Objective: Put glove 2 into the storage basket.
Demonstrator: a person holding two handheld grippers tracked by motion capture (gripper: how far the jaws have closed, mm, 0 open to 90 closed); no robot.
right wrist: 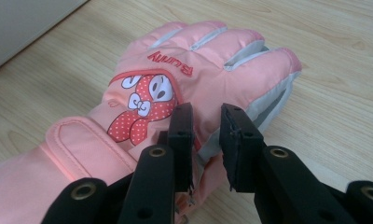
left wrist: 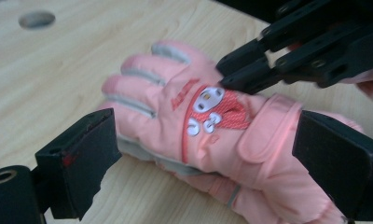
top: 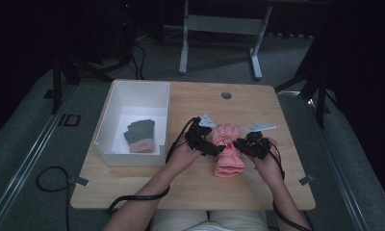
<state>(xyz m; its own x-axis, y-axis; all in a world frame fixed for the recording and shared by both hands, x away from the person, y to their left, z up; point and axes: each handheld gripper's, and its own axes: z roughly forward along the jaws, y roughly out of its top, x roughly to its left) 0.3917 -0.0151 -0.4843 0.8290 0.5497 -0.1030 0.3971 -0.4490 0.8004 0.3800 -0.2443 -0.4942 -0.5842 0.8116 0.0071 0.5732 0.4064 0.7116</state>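
Packing gloves: the work in hand looks like moving gloves off the table into the box, and it seems partway through.
Table (top: pixel 133 185): light wood, carrying everything; a round hole sits near its far edge.
Box (top: pixel 114 103): white, open, at the table's far left corner; a grey glove (top: pixel 141 135) with a pink cuff already lies flat inside, so that part counts as done.
Pink glove (top: pixel 227 151): what is left; it lies flat near the middle of the table, toward the right, fingers pointing to the far edge, cuff toward the person, a cartoon patch on its back. A second pink layer shows beneath it in the left gripper view, perhaps its pair.
Left gripper (left wrist: pixel 212 161): jaws wide apart, straddling the glove across palm and cuff, pads not pressing.
Right gripper (right wrist: pixel 207 140): jaws narrowed to a small gap over the glove's side edge; whether they pinch fabric cannot be told.
Left to do: grip, lift, carry to the box.
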